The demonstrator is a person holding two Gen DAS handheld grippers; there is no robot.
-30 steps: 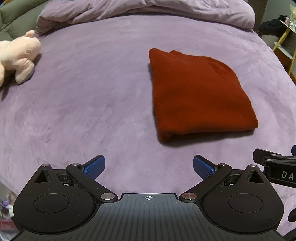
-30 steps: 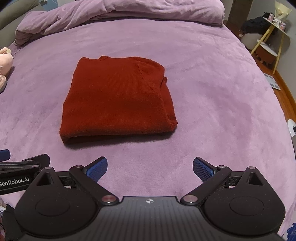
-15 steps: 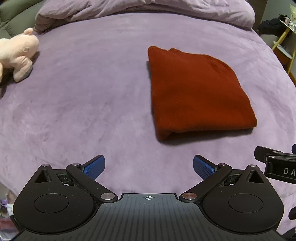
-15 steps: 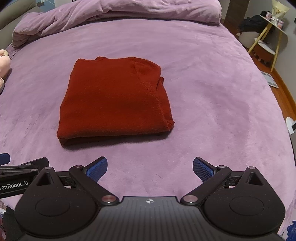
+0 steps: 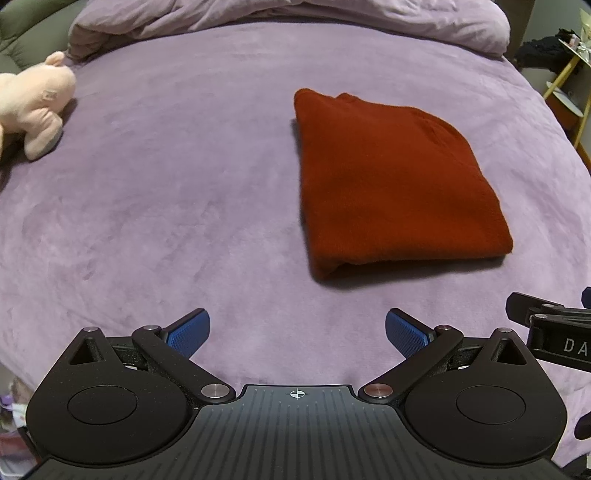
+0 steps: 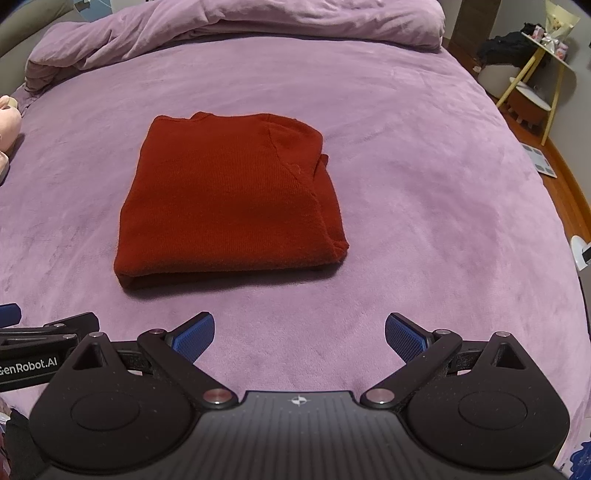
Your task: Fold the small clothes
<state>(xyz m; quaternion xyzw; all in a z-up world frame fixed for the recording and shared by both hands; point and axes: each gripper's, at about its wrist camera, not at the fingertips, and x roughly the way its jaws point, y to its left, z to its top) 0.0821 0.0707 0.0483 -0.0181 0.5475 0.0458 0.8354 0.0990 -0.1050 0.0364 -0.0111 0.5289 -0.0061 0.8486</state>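
We hold the left hand-held gripper [image 5: 297, 328] low over the near part of the bed [image 5: 166, 206], its blue pads [image 5: 188, 332] spread wide with nothing between them, only the purple plush cover showing in the gap. Our right hand-held gripper [image 6: 299, 330] sits just beside it, likewise released and empty, its pads [image 6: 404, 338] set well apart. The red garment [image 6: 229, 199] lies folded into a compact rectangle on the bed, ahead of both tools and touched by neither; its thick folded edge faces us, and a seam runs across its right side in the right wrist view. In the left wrist view the garment [image 5: 391, 184] sits ahead and to the right. A pink plush toy [image 5: 31, 103] rests near the bed's left edge, well apart from the garment. A rumpled purple duvet [image 6: 236, 29] is bunched along the far side of the bed. Beyond the bed's right side we see a yellow-legged side table [image 6: 535, 77] on the floor.
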